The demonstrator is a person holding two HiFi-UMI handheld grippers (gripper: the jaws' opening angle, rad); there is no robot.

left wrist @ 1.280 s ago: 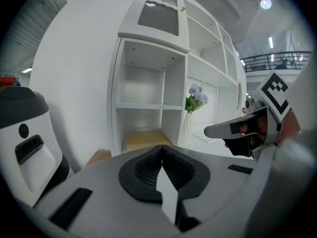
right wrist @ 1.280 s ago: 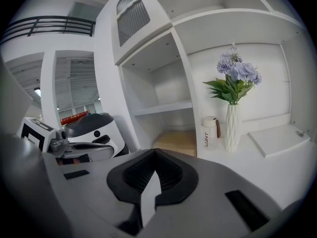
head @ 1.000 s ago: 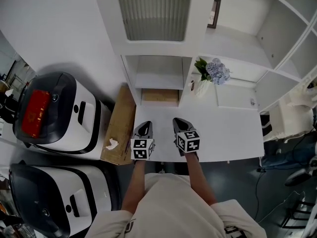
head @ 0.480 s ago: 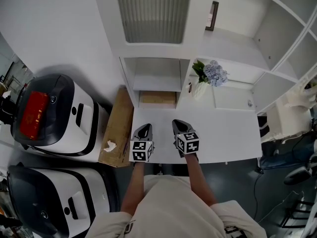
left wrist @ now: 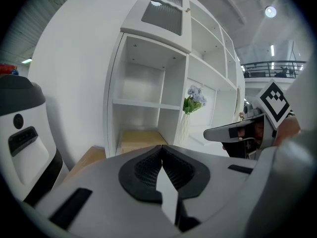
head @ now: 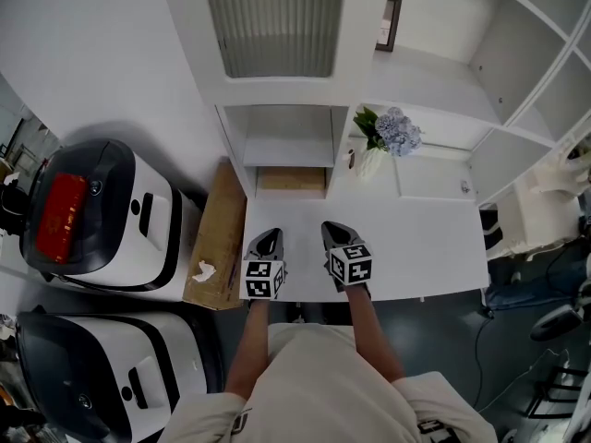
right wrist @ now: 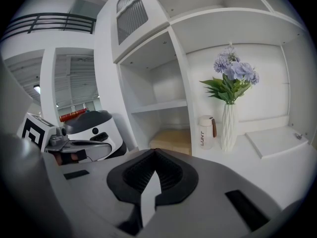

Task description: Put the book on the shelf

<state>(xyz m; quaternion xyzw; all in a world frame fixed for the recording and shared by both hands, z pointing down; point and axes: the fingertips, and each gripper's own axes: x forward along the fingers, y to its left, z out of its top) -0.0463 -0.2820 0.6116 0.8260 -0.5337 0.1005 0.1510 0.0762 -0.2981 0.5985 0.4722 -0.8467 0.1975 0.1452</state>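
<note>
A flat tan book [head: 291, 181] lies on the floor of the shelf's lowest left compartment, also seen in the left gripper view [left wrist: 140, 139] and the right gripper view [right wrist: 171, 140]. Both grippers hover side by side over the near edge of the white table [head: 425, 247], well short of the book and pointing toward the shelf. My left gripper [head: 268, 239] is shut and empty, its pads meeting [left wrist: 161, 151]. My right gripper [head: 334, 231] is likewise shut with nothing between its jaws [right wrist: 154, 155].
A white vase of flowers [head: 386, 138] and a white bottle [right wrist: 205, 131] stand at the table's back, with a flat white slab [right wrist: 275, 142] to their right. A long cardboard box [head: 220, 233] and two white machines [head: 102, 210] stand at the left.
The head view has tilted slightly, so the shelf sits a little lower left in the picture. Neither gripper has moved, and both stay shut.
</note>
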